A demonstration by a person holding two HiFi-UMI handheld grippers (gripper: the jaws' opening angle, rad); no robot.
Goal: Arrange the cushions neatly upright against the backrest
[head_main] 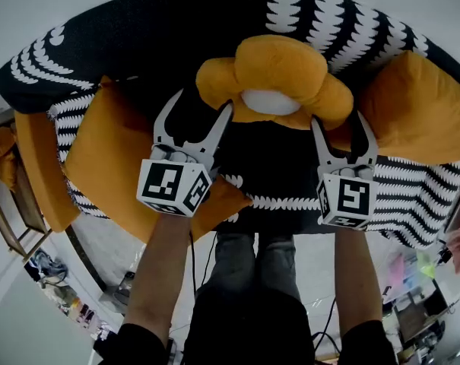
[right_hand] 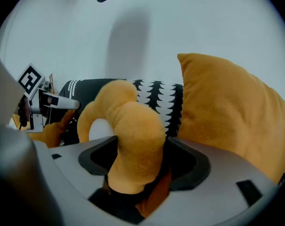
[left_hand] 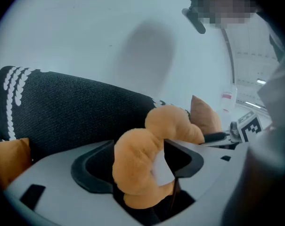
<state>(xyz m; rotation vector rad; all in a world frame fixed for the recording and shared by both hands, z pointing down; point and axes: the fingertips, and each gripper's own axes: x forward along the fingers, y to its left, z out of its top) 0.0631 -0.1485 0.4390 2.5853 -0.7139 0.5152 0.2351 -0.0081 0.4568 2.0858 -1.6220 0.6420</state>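
Orange plush, the flower cushion (head_main: 279, 74) is leaning on the backrest (head_main: 176, 36) just beyond our left gripper (head_main: 205, 99) and right gripper (head_main: 337, 118), each straddling a petal (left_hand: 133, 168) with parted jaws, so we are risking toppling it if one snags.

text: none legible | left cube (head_main: 172, 188), right cube (head_main: 347, 198): black-and-white square marker patterns only (no letters, no digits)
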